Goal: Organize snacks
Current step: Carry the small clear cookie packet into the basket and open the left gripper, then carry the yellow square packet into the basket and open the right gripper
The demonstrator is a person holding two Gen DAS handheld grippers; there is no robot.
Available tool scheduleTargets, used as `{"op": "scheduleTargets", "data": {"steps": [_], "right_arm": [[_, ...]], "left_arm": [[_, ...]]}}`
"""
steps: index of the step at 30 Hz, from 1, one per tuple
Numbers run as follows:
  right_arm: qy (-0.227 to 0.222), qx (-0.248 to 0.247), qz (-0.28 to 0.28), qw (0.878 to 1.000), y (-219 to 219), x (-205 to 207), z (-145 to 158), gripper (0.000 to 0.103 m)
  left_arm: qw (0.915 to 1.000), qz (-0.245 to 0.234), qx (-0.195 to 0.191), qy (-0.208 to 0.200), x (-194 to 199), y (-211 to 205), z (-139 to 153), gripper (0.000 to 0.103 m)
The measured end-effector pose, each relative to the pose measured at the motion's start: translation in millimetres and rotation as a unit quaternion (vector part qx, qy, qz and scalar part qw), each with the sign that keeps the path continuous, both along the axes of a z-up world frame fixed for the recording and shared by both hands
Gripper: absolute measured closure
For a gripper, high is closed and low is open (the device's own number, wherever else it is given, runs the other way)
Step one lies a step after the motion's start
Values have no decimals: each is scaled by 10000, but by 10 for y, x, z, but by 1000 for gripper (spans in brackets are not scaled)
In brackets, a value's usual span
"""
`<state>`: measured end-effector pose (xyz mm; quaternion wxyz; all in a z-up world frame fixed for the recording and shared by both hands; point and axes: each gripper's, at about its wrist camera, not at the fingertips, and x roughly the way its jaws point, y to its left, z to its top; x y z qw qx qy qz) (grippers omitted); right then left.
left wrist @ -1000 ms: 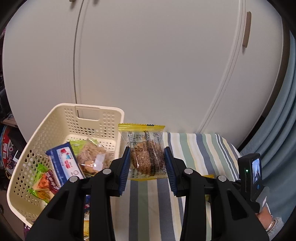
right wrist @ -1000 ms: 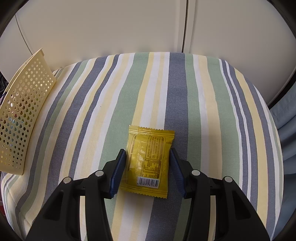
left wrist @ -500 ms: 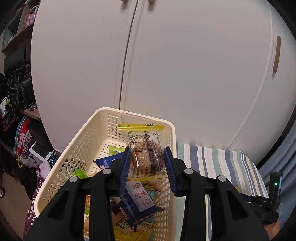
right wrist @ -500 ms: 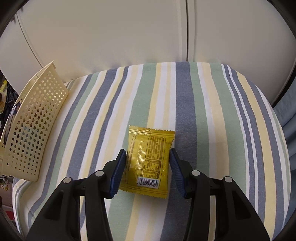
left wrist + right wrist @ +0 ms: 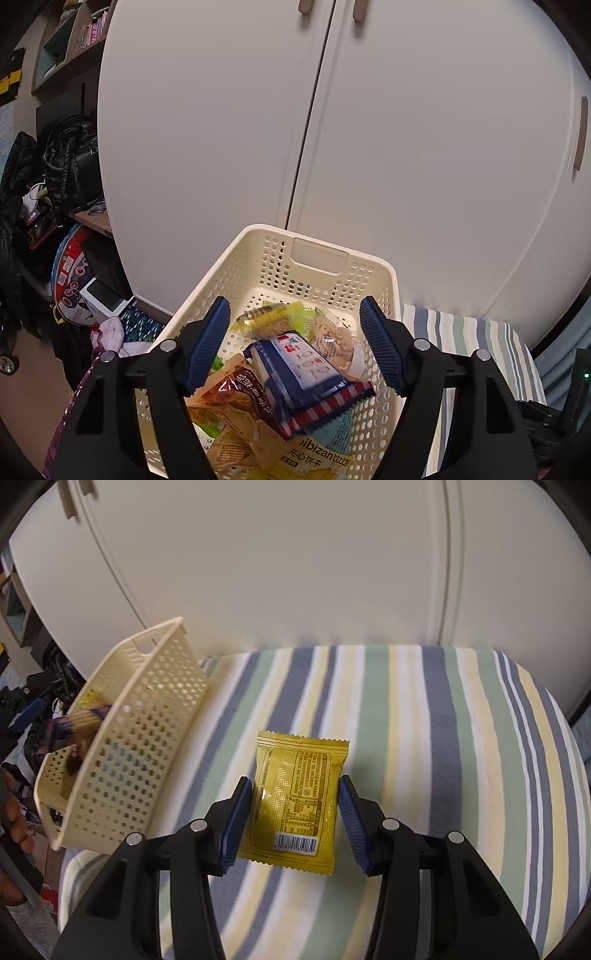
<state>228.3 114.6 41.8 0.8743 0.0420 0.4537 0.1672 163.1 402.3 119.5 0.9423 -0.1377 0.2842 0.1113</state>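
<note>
Left claw [image 5: 293, 343] hangs wide open over the basket [image 5: 384, 266] piled with snacks, right claw [image 5: 295, 821] grips the yellow packet [image 5: 299, 794] above the striped cushion [image 5: 461, 738], basket at its ten o'clock, seemingly the last loose snack

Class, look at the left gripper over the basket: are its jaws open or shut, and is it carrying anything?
Open and empty: the left gripper has its jaws spread wide above the basket, with nothing between them.

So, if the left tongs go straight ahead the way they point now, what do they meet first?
Probably the blue snack packet on the pile in the cream basket; the open left tongs frame it, though depth is uncertain.
</note>
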Motion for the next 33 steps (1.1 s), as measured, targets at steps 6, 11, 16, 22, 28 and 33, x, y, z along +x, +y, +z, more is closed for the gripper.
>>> {"op": "scheduleTargets", "data": {"steps": [6, 11, 16, 22, 28, 33], "right_arm": [[-307, 223, 413, 9984, 385, -13, 328, 55], [-467, 339, 828, 9949, 798, -39, 514, 55], [-535, 342, 1207, 9906, 1246, -72, 564, 55], [-560, 82, 1543, 9864, 1741, -128, 525, 55], [-455, -15, 1700, 9844, 1972, -175, 410, 55], [-390, -136, 1694, 9847, 2050, -179, 323, 55]], "left_arm": [[9995, 293, -11, -143, -94, 215, 67, 14], [9981, 563, 158, -208, -158, 371, 119, 14], [9952, 862, 367, -297, -268, 505, 217, 8], [9934, 920, 602, -325, -308, 531, 284, 6], [9933, 893, 686, -260, -290, 516, 280, 3], [9936, 929, 579, -273, -303, 561, 281, 3]]}}
